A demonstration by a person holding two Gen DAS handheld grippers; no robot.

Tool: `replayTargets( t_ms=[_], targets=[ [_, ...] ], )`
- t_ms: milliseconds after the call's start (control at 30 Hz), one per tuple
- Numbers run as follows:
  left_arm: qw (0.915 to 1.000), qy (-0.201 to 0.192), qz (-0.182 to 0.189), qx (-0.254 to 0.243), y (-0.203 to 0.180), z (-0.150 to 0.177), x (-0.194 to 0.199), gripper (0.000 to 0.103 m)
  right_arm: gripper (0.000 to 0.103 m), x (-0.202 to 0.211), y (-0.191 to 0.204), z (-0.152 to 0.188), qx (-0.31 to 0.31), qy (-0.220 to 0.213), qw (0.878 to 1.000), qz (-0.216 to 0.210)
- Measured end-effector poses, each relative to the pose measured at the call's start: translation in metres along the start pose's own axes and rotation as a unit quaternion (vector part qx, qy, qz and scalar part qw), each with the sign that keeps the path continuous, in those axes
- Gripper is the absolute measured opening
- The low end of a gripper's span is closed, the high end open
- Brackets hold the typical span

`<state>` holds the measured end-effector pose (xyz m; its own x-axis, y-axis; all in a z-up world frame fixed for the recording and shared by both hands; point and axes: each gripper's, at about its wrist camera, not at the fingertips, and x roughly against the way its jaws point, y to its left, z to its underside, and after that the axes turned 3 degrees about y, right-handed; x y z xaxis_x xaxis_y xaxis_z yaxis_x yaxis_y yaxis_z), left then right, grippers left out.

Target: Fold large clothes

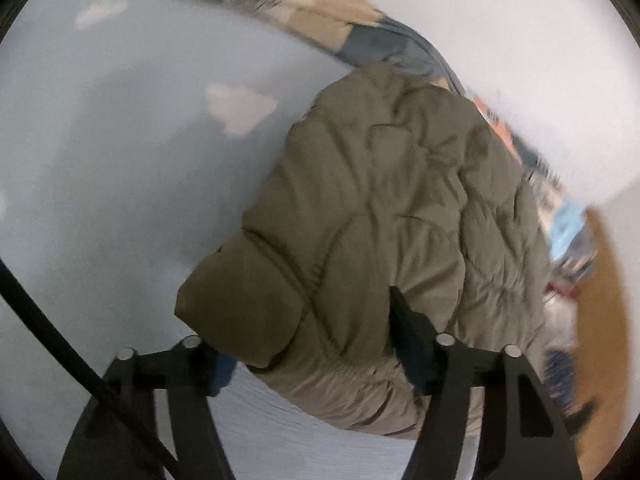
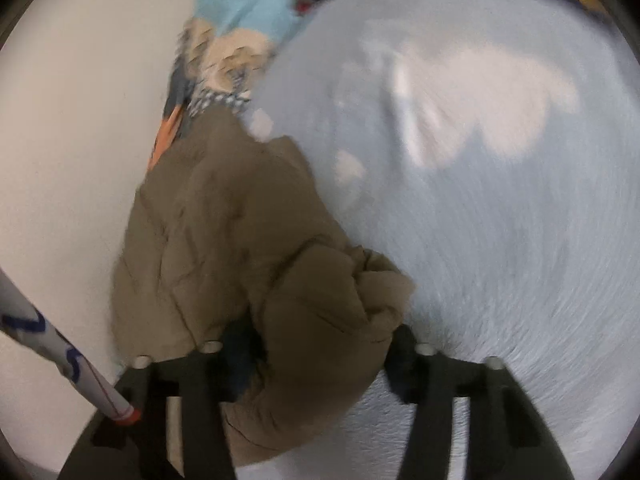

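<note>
An olive-brown puffer jacket (image 1: 380, 216) lies bunched on a pale blue bed sheet (image 1: 120, 160) next to a white wall. In the left wrist view my left gripper (image 1: 308, 344) stands wide, with a thick fold of the jacket between its fingers; the right finger (image 1: 408, 340) presses into the fabric. In the right wrist view the same jacket (image 2: 224, 240) lies along the wall, and my right gripper (image 2: 320, 360) also has a bulky fold between its wide-set fingers. Both views are motion-blurred.
The sheet (image 2: 480, 200) has white cloud prints. A patterned blue, beige and orange blanket (image 1: 360, 28) lies along the wall (image 1: 540, 60), also in the right wrist view (image 2: 224, 40). A wooden floor (image 1: 600, 300) shows at the right. A white stick with an orange tip (image 2: 60, 356) crosses the lower left.
</note>
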<state>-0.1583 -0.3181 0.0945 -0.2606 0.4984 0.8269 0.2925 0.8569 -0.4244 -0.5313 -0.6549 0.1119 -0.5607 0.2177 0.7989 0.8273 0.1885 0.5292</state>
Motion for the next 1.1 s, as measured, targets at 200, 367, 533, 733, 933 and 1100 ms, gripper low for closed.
replayTargets(
  t_ms=[200, 367, 533, 733, 933, 1100],
  targets=[
    [0.9923, -0.042, -0.066, -0.096, -0.033, 0.006, 0.015, 0.058, 0.038, 0.021, 0.080, 0.021, 0.221, -0.069, 0.963, 0.142],
    [0.9863, -0.059, -0.083, -0.130, -0.038, 0.014, 0.026, 0.058, 0.036, 0.025, 0.099, 0.037, 0.300, -0.090, 0.931, 0.187],
    [0.9850, -0.066, -0.074, -0.141, -0.049, 0.012, 0.041, 0.057, 0.035, 0.035, 0.108, 0.037, 0.322, -0.103, 0.922, 0.188],
    [0.9832, -0.078, -0.061, -0.153, -0.051, 0.023, 0.075, 0.056, 0.034, 0.065, 0.118, 0.048, 0.339, -0.117, 0.917, 0.176],
    [0.9831, -0.080, -0.045, -0.158, -0.037, 0.049, 0.120, 0.056, 0.034, 0.110, 0.120, 0.069, 0.344, -0.121, 0.919, 0.148],
    [0.9839, -0.076, -0.043, -0.156, -0.019, 0.084, 0.154, 0.056, 0.034, 0.150, 0.108, 0.102, 0.343, -0.114, 0.924, 0.127]
  ],
)
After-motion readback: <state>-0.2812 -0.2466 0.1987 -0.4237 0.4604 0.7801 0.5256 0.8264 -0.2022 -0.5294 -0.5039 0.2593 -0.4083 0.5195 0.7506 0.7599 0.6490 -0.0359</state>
